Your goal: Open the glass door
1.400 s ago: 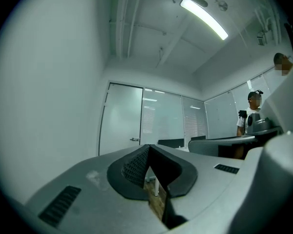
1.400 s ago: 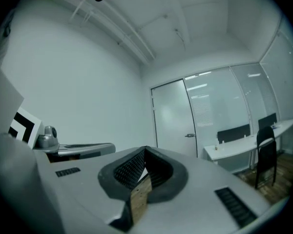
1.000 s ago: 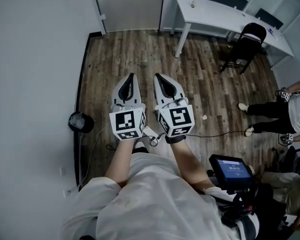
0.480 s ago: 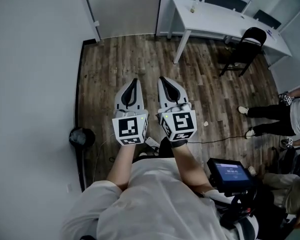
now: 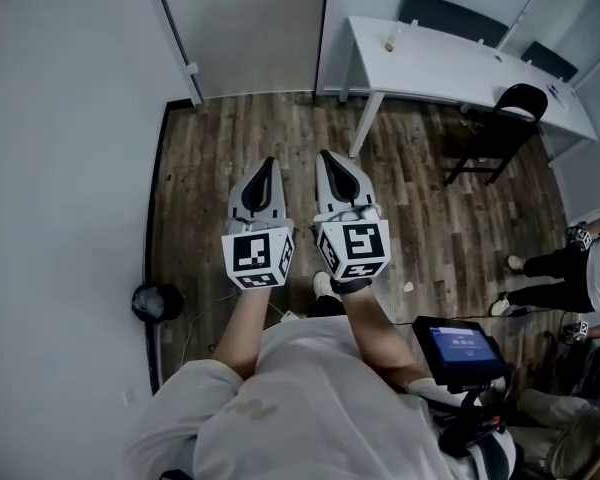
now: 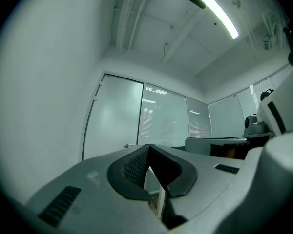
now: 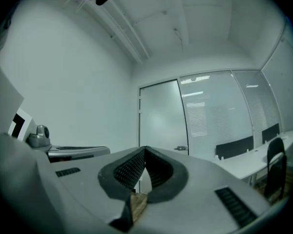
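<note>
Location type: office. A long white desk [image 5: 460,53] stands on wood-plank flooring [image 5: 230,138]. A black chair [image 5: 505,118] stands in front of the desk. Glazed partitions [image 6: 163,123] and a glass door [image 5: 250,38] lie left of the desk. A strip light [image 6: 223,16] is fitted to the ceiling.

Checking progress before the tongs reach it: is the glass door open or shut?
Shut. The glass door lies flush, no gap at its edge, and nothing touches its handle.
</note>
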Demonstrator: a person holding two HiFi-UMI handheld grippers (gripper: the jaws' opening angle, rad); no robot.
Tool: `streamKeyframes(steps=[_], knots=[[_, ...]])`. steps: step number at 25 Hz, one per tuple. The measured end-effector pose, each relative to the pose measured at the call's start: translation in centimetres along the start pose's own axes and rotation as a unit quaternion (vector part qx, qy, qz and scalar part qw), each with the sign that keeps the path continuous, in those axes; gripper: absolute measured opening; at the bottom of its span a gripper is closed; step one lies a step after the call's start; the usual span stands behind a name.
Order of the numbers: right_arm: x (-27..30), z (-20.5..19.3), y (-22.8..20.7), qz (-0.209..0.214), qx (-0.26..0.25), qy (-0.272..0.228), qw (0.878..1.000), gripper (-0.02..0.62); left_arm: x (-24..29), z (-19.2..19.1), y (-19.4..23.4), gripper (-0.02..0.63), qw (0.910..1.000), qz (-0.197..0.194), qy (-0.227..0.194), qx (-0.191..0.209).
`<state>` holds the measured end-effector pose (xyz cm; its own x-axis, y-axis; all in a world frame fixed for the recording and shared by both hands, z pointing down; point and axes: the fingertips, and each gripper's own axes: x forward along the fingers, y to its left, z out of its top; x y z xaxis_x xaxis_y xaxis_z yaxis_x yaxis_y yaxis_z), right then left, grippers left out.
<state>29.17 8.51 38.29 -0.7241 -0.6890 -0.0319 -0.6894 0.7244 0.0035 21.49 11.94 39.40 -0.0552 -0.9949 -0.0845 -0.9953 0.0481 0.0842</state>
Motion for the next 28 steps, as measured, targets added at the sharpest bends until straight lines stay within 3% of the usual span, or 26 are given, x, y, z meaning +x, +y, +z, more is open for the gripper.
streamKeyframes(steps=[4,7,15,21,24,28], knots=[[4.1,2.3,-6.9,0.011,-0.007,-0.016,1.0,0.0,7.3,1.4,-2.2,0.002,0.9997,0.01,-0.02,0.005],[6.1,3.1,-9.9,0.039,0.017,-0.018,0.999,0.0,11.1,1.7,-3.0,0.002,0.9994,0.018,-0.027,0.011],[12.8,0.8,-12.3,0.081,-0.008,0.006,0.997,0.0,18.8,0.3,-0.3,0.002,0.9991,0.043,-0.005,-0.004],[20.2,-0.9,-14.6,0.084,-0.013,0.002,0.996,0.0,25.8,-0.9,1.9,0.002,0.9996,0.018,-0.019,0.009],[26.1,-0.4,-15.7,0.066,-0.004,-0.007,0.998,0.0,30.4,-0.7,5.1,0.002,0.9997,0.01,-0.02,0.009],[40.3,0.0,-17.2,0.031,-0.004,-0.012,0.999,0.0,41.2,-0.3,14.1,0.002,0.9992,-0.009,-0.029,0.027]])
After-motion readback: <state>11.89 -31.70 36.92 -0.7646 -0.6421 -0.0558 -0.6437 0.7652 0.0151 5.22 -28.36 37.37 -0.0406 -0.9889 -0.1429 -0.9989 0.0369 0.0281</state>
